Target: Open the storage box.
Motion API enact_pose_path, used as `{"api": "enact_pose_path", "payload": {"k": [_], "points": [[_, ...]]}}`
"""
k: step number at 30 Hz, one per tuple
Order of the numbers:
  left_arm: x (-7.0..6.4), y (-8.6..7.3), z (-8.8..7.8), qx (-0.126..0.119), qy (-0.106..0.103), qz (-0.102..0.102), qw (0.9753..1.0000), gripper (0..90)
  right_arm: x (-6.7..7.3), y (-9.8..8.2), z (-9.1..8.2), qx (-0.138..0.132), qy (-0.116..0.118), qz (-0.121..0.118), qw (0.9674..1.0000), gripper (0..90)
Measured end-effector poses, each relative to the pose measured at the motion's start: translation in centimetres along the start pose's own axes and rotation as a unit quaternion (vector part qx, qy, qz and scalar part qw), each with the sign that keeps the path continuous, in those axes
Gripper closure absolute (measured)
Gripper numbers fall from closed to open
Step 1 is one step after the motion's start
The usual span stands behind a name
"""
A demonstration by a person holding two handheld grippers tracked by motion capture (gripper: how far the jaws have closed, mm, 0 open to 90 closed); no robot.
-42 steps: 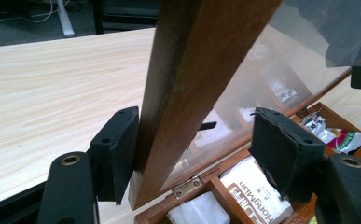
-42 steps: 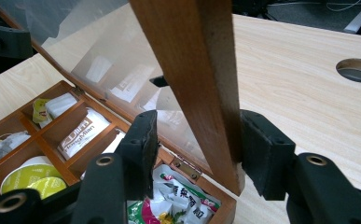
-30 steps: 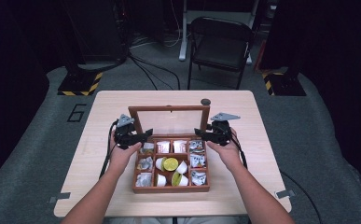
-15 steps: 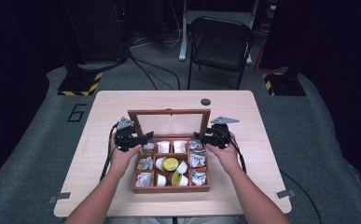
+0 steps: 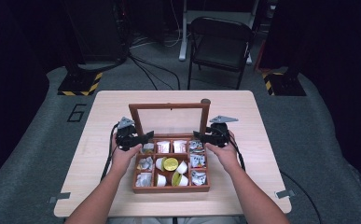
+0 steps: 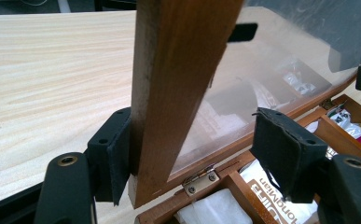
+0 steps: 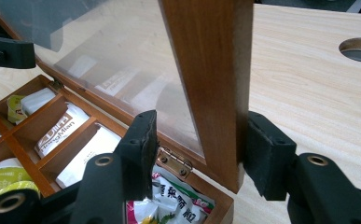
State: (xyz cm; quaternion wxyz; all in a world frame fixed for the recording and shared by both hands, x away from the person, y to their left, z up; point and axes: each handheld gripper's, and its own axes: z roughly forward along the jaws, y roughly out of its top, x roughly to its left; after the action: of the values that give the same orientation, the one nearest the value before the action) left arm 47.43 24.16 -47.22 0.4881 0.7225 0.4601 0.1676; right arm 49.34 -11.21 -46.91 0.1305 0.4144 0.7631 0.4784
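Tabletop [image 5: 113,107]: pale wood, with a round hole [image 7: 360,49] toward the far right corner.

Box [image 5: 171,189]: brown wood, divided into compartments, sits at the middle of the tabletop on the near side. Compartments hold packets [image 5: 179,146], white cups and a yellow-green item [image 5: 170,164].

Lid [image 5: 169,106]: wooden frame around a clear pane, hinged along the box's far edge, standing upright and open. Brass hinge [image 6: 200,178] visible at the base of the frame.

Left hand-held gripper [image 5: 138,138]: at the lid's left upright. In the left gripper view one pad [image 6: 117,158] lies against the outer face of the upright; the other pad stands well clear of it, over the pane and compartments. Jaws partly open around the upright, just been closing a little, no clamp.

Right hand-held gripper [image 5: 207,136]: at the lid's right upright. In the right gripper view the outer pad [image 7: 267,154] touches the frame's outer face; the inner pad sits apart, in front of the pane. Jaws partly open astride the upright, just been closing, not pinching it.
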Motion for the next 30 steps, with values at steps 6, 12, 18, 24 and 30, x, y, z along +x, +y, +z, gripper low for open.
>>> {"api": "enact_pose_path", "payload": {"k": [6, 12, 18, 24, 30], "points": [[0.0, 0.0, 0.2, -0.002, 0.006, -0.005, 1.0000, 32.7, -0.2, 0.0, 0.2, -0.003, 0.000, 0.003, 1.0000, 48.2], [0.0, 0.1, 0.5, -0.004, 0.015, -0.013, 0.9998, 32.6, 0.0, 0.1, 0.4, -0.002, -0.010, 0.015, 0.9998, 48.9], [0.0, 0.1, 1.0, -0.003, 0.023, -0.012, 0.9997, 32.7, -0.3, 0.2, 0.8, -0.006, -0.017, 0.019, 0.9997, 49.9], [0.2, 0.4, 1.9, 0.007, 0.038, -0.019, 0.9991, 33.5, -0.4, 0.1, 1.2, -0.004, -0.029, 0.029, 0.9991, 51.4], [0.8, 0.5, 2.3, 0.018, 0.037, -0.025, 0.9989, 33.2, -0.6, 0.3, 1.7, 0.006, -0.030, 0.050, 0.9983, 51.0]]}}
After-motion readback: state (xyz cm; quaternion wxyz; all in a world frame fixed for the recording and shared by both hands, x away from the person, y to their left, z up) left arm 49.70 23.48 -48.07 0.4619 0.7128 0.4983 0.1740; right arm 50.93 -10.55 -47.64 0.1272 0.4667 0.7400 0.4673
